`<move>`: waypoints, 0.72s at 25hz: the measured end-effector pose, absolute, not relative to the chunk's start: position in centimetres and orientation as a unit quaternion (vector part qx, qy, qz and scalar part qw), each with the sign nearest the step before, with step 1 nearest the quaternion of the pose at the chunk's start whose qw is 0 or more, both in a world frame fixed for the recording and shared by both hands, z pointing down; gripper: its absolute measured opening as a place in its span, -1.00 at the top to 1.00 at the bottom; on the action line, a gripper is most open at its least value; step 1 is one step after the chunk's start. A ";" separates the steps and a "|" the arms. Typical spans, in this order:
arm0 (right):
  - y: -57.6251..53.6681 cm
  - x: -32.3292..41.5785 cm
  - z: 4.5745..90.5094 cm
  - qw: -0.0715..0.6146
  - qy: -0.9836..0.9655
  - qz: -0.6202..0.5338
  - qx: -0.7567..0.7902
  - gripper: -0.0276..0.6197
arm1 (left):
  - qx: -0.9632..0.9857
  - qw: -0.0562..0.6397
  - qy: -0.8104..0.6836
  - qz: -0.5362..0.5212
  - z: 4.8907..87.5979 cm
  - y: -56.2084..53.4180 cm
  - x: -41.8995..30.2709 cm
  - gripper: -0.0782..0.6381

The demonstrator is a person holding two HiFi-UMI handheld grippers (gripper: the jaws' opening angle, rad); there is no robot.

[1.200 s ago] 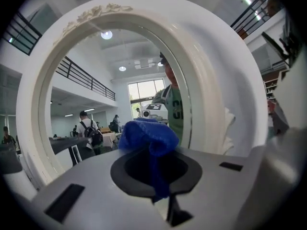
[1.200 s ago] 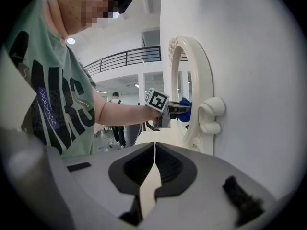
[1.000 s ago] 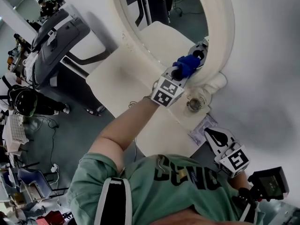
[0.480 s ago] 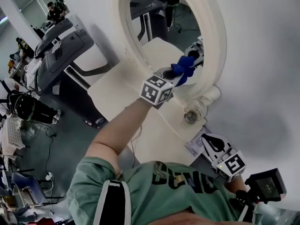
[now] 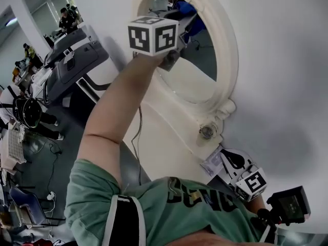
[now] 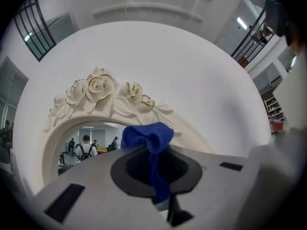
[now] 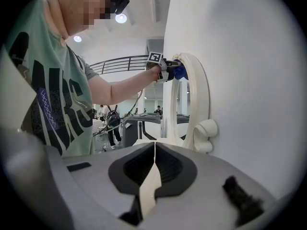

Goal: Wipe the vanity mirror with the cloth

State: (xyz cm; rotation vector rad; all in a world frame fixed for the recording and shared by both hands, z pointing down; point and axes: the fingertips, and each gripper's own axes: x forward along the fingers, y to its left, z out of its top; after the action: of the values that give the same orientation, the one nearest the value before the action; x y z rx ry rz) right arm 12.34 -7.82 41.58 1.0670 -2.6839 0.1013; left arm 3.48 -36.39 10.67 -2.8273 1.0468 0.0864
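Gripping a crumpled blue cloth (image 6: 146, 135) between jaws closed tight upon it, the left gripper (image 6: 154, 176) is held high at the upper end of the oval vanity mirror with a cream carved frame (image 5: 228, 60). In the left gripper view a bunch of the cloth stands out beyond the jaw tips, and a strip of it runs back down between them. The bunch lies over the frame's inner edge, just below the gilded rose carvings (image 6: 98, 87). Whether it touches the glass cannot be told.

In the head view the left gripper's marker cube (image 5: 152, 34) covers the jaws, and the person's bare forearm (image 5: 110, 117) reaches up across the white tabletop (image 5: 154, 142) on which the mirror stands.

The right gripper (image 5: 231, 159) is low, near the person's green T-shirt (image 5: 154, 199) and just beyond the scrolled foot of the frame (image 5: 225, 106), well apart from the cloth. Its own view shows the jaws pressed fully together, holding nothing, and aimed past the frame's foot.
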 end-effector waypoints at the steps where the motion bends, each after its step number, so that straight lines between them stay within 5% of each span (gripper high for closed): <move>1: -7.9 12.4 41.6 0.122 -0.921 0.035 0.367 0.87 | -0.935 0.062 0.348 0.022 10.5 -36.7 3.5 0.70; 18: -7.5 12.1 42.5 0.123 -0.926 0.033 0.355 0.87 | -0.923 0.153 0.339 -0.103 14.6 -36.4 6.3 0.70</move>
State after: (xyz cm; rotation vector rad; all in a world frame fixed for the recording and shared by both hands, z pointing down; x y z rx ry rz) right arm 12.09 -7.52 42.50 1.0343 -2.7029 0.0969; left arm 6.32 -36.39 14.60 -2.6454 0.9719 -0.2952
